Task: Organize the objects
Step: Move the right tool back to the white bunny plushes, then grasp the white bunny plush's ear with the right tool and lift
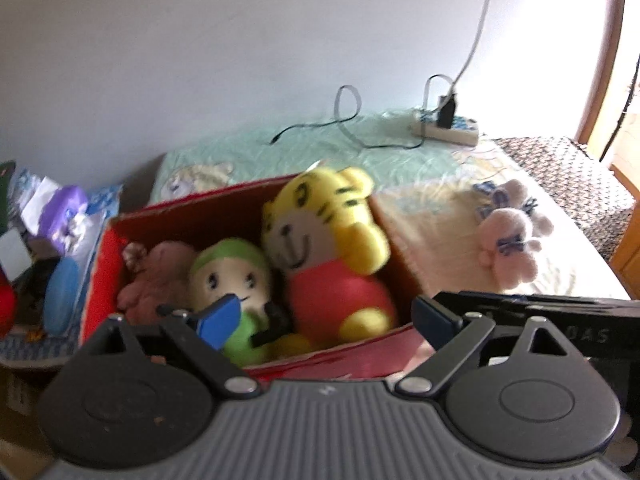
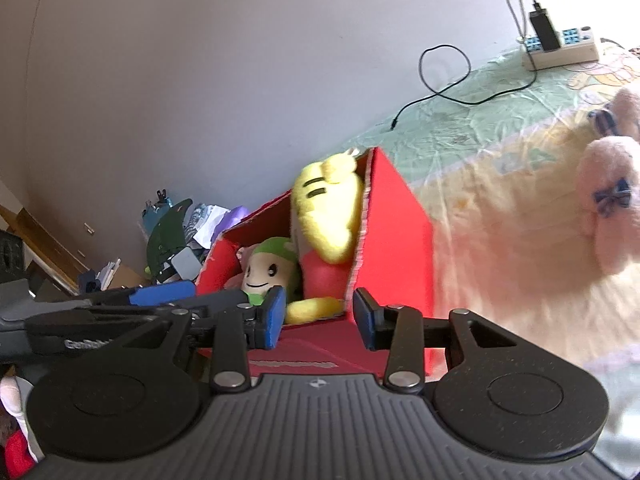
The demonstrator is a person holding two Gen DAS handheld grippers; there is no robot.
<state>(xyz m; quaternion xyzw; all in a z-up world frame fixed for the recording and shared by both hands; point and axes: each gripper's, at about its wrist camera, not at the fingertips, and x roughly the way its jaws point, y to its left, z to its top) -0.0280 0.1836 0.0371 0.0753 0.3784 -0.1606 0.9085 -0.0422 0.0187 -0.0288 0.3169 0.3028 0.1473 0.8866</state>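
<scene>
The red box (image 1: pixel 256 208) on the bed (image 1: pixel 440 216) already holds a tiger (image 1: pixel 324 232), a green doll (image 1: pixel 232 276) and a pink toy (image 1: pixel 156 272). A pink plush (image 1: pixel 512 240) lies apart on the sheet, blurred; probably light, soft and squashy, best pinched across its body. The left gripper (image 1: pixel 324 316) gapes wide and empty; the right gripper (image 2: pixel 320 316) is part-open, holding nothing.

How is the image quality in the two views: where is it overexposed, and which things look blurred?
Left wrist view: the upper right corner is blown out white; the yellow tiger plush and the red box look soft. Right wrist view: the pink plush at the right edge is washed out and blurred.
</scene>
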